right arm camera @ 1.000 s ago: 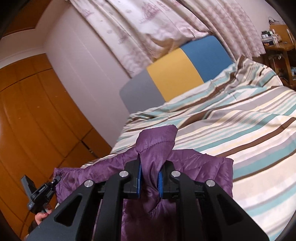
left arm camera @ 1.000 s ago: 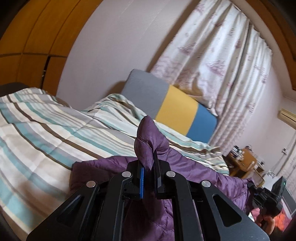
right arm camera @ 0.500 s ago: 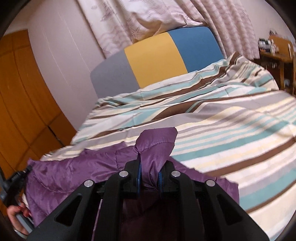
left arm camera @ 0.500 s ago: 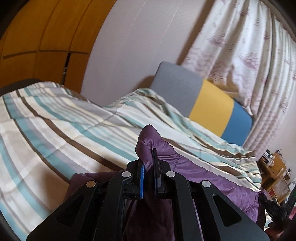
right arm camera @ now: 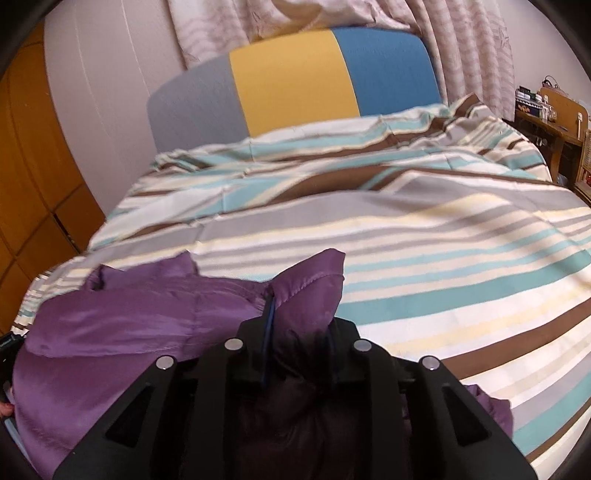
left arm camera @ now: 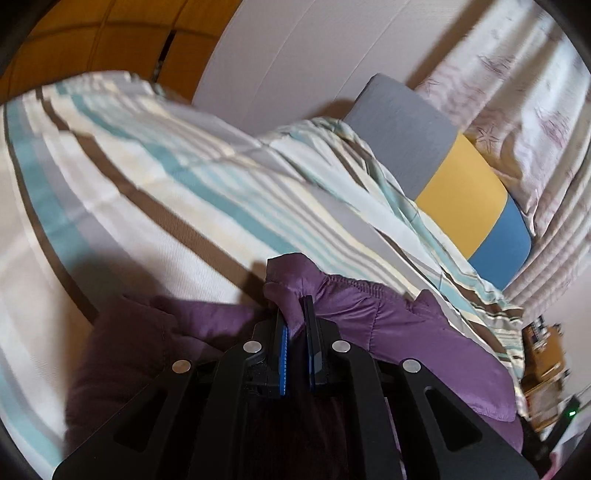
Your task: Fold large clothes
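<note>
L wrist view: wooden wardrobe top-left, pale wall next to it. Striped duvet w/ teal, brown and cream bands covers the bed and fills left and centre. Purple jacket lies on the duvet at the near edge, spread rightward. Left gripper jaws narrow, pinching a bunched fold of the jacket that sticks up between the blue pads. Grey/yellow/blue headboard right of centre, patterned curtain behind it, wooden shelf unit far right, blurred.

R wrist view: wardrobe on left edge; jacket covers bottom-left of the duvet, glossy and wrinkled. Right gripper jaws close together, clamped on a puffy stitched corner of the jacket that pokes up past the tips. Headboard top centre, curtain above, wooden desk w/ clutter far right.
</note>
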`<control>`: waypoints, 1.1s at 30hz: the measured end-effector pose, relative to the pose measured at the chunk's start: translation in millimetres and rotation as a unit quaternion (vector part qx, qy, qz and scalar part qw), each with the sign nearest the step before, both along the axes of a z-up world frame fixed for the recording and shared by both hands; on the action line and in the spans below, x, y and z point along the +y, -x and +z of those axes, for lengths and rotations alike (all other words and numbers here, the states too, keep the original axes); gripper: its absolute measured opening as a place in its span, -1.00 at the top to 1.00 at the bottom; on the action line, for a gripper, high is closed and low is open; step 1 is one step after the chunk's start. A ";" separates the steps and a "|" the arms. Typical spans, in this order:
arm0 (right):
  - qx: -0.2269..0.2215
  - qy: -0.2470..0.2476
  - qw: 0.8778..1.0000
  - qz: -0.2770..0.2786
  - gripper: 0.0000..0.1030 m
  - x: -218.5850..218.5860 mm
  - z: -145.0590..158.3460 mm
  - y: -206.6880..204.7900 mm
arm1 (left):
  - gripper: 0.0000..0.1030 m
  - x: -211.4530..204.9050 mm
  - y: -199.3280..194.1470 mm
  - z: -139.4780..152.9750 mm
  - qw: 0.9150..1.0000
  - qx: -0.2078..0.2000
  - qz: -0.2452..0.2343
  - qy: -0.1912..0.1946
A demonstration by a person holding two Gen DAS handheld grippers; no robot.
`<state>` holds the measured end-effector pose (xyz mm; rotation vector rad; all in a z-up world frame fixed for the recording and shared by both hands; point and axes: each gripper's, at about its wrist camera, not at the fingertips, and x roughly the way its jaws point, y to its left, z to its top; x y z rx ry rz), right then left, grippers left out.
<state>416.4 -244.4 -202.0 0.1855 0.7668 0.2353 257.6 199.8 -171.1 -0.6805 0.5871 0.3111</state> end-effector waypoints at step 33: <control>0.029 0.098 0.994 -0.030 -0.13 21.5 -15.7 -11.1 | -0.89 -132.5 6.4 80.3 0.972 0.018 -0.133 -0.195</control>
